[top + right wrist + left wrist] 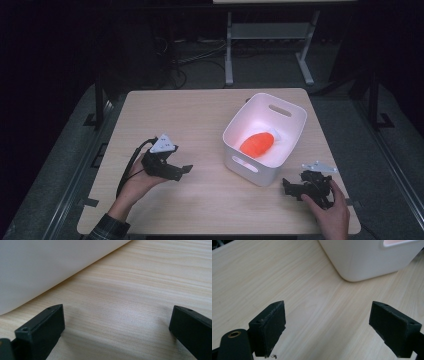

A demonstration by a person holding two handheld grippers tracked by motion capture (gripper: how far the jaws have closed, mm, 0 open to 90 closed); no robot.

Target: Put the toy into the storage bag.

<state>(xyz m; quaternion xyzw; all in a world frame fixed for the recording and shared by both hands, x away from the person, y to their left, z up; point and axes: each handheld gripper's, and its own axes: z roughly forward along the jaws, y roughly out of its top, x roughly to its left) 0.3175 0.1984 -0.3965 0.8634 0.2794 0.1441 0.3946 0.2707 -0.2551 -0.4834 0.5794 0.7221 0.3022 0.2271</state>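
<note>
A pale wooden table [200,115] carries a white bin [290,145] with cut-out handles, standing toward the right half. Inside it, on the bottom, lies an orange object [257,144] beside something white I cannot make out. The left gripper [181,170] rests low on the table, well left of the bin and pointing toward it, jaws spread wide with bare wood between them. The right gripper [287,186] sits just beside the bin's near corner, its jaws likewise spread over bare wood, the bin's wall [37,270] close ahead.
</note>
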